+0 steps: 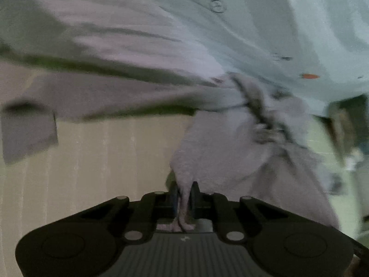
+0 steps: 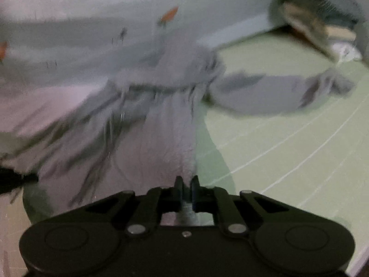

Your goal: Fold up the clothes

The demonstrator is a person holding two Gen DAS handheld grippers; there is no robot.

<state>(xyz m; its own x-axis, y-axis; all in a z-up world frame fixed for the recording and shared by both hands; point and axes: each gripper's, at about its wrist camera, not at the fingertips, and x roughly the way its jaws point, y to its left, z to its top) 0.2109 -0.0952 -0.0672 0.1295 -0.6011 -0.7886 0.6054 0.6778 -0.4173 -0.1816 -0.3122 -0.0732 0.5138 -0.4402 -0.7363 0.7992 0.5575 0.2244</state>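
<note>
Each hand-held gripper, left (image 1: 183, 192) and right (image 2: 186, 188), pinches the grey garment (image 1: 230, 138); no legible writing

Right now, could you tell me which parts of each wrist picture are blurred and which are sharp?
Left wrist view: the grey garment and pale sheet are streaked with motion blur, while the left gripper stays sharp. Right wrist view: similar smear over the garment, the right gripper crisp; fisheye bends the mat lines.

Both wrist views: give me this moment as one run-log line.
left gripper: shut on grey garment | right gripper: shut on grey garment | garment: bunched, blurred | surface: green mat
</note>
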